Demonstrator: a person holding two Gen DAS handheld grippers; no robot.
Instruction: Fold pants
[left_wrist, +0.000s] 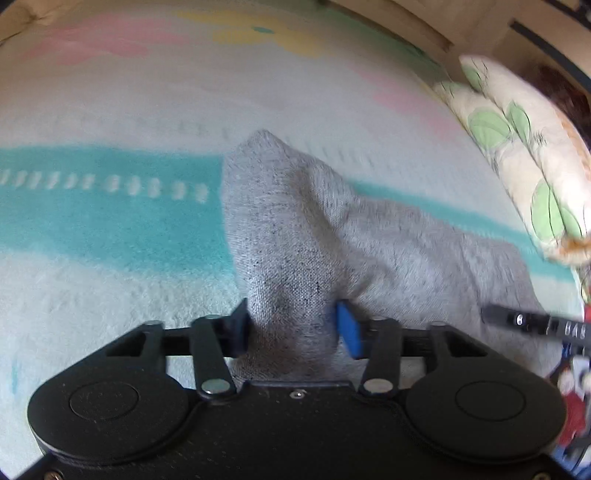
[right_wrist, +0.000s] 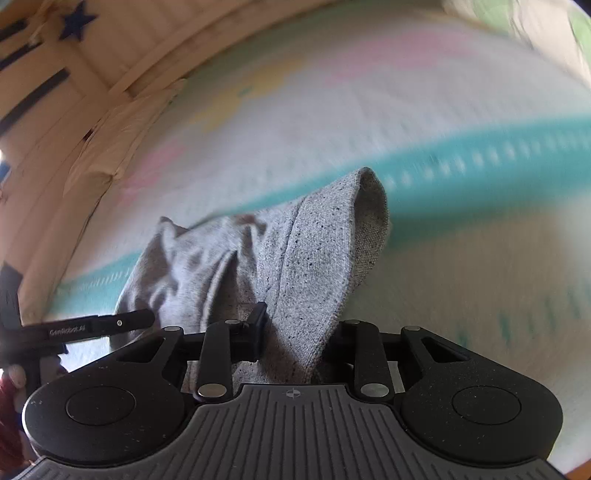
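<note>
1. Grey speckled knit pants (left_wrist: 295, 236) bunch up btwn both sets of fingers, lying on pastel striped fleece blanket (left_wrist: 110, 266).
2. Left gripper (left_wrist: 293, 328) & right gripper (right_wrist: 295, 332) each clamped on a fabric edge.
3. Step: pickup grip made; next needs both lifting together, keeping cloth taut, w/o slipping.

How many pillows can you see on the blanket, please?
1: a leaf-print pillow at the blanket's right edge in the left wrist view. A blurred patch in the right wrist view's top right corner may be the same one.
</note>
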